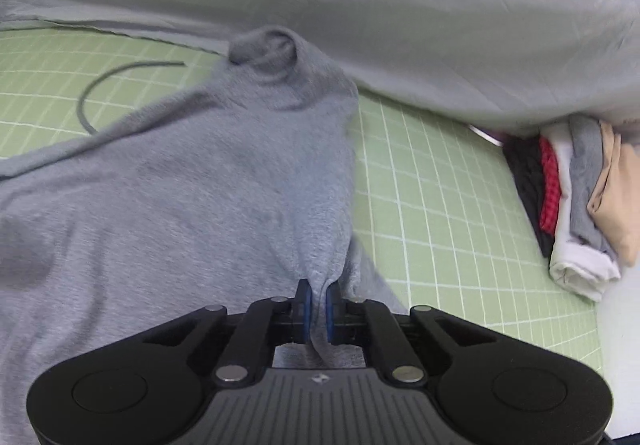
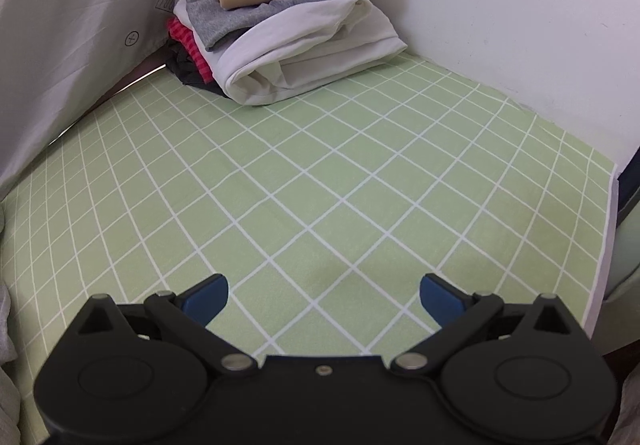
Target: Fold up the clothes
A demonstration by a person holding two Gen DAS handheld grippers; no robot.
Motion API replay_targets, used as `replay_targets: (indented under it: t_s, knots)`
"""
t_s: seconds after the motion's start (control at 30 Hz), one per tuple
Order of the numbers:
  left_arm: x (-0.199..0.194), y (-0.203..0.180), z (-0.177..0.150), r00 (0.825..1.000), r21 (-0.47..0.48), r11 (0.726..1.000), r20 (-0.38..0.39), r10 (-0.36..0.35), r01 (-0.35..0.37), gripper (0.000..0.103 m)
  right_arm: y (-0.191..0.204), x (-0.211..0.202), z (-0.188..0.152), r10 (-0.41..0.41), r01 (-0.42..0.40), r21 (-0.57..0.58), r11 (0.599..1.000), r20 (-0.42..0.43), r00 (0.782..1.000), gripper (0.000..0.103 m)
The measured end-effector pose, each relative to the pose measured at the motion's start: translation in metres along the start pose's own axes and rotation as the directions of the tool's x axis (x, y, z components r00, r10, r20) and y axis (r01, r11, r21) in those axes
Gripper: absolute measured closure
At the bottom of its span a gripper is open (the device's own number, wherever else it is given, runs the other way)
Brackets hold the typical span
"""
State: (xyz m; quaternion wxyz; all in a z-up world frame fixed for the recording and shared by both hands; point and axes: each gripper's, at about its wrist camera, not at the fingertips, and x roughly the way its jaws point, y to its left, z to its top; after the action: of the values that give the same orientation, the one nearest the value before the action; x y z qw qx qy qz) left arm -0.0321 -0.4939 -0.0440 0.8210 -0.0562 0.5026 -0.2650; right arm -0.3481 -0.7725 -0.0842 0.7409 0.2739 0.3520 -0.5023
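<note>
At the far left of the left wrist view, a thin dark cord (image 1: 120, 85) curves across the green grid sheet (image 1: 420, 185), which covers the work surface. Just right of the cord, a grey garment (image 1: 180, 185) spreads over the near left and middle of that view, one bunched end rising toward the far side. The left gripper (image 1: 318, 299) has its blue pads pressed together on a fold of this garment at the near edge, so the cloth is pinched between them. Beyond it, along the far side, hangs a pale grey cloth with carrot prints (image 1: 400, 25). At the right, against the white wall, sits a stack of folded clothes (image 1: 580, 205) in black, red, white, grey and beige, beige on top. The right gripper (image 2: 324, 297) hovers above bare green sheet with its fingers spread wide and nothing between them; the stack lies far ahead of it.
</note>
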Motion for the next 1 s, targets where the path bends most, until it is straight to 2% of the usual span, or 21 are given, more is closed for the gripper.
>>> replay_targets:
  t_s: [0.07,0.2,0.33,0.47,0.5,0.6,0.63,0.7,0.8,0.87,0.97,1.0]
  knots:
    - [-0.030,0.023,0.005,0.998,-0.047,0.999,0.066,0.006,-0.003,0.096,0.004,-0.009,-0.008,0.003,-0.003,-0.020,1.000,0.003,1.000,0.000]
    - [-0.078,0.093,0.016,0.984,-0.180,0.981,0.152,0.094,-0.066,0.096,0.017,-0.030,-0.028,0.012,-0.012,-0.055,0.998,-0.007,1.000,0.000]
    - [-0.089,0.166,0.011,0.977,-0.281,0.948,0.104,0.185,-0.149,0.096,0.041,-0.046,-0.050,0.033,-0.035,-0.075,0.997,-0.026,0.999,0.000]
    - [-0.099,0.237,0.007,0.964,-0.369,0.902,0.047,0.260,-0.226,0.094,0.075,-0.061,-0.068,0.069,-0.071,-0.082,0.994,-0.034,0.997,0.000]
    - [-0.100,0.245,0.004,0.968,-0.365,0.905,0.032,0.248,-0.219,0.091,0.086,-0.063,-0.072,0.085,-0.088,-0.086,0.992,-0.037,0.996,0.000]
    - [-0.102,0.259,0.003,0.978,-0.328,0.927,0.030,0.204,-0.183,0.070,0.121,-0.068,-0.086,0.136,-0.141,-0.101,0.985,-0.054,0.989,0.000]
    - [-0.102,0.261,0.005,0.981,-0.314,0.933,0.025,0.192,-0.174,0.069,0.134,-0.069,-0.090,0.155,-0.161,-0.108,0.981,-0.065,0.986,0.000]
    - [-0.102,0.265,0.010,0.985,-0.287,0.945,0.009,0.170,-0.160,0.057,0.163,-0.067,-0.094,0.203,-0.214,-0.129,0.968,-0.093,0.975,0.000]
    - [-0.100,0.283,0.022,0.987,-0.289,0.946,0.017,0.161,-0.149,0.044,0.213,-0.064,-0.093,0.267,-0.284,-0.172,0.943,-0.116,0.957,0.000]
    - [-0.098,0.295,0.033,0.981,-0.292,0.940,0.025,0.191,-0.176,0.041,0.248,-0.064,-0.091,0.278,-0.297,-0.250,0.921,-0.110,0.954,0.000]
    - [-0.091,0.311,0.049,0.956,-0.279,0.920,0.014,0.293,-0.277,0.040,0.289,-0.058,-0.090,0.278,-0.306,-0.331,0.893,-0.130,0.952,0.000]
    - [-0.087,0.316,0.052,0.952,-0.275,0.916,0.008,0.307,-0.293,0.039,0.302,-0.056,-0.090,0.276,-0.308,-0.352,0.884,-0.141,0.951,0.000]
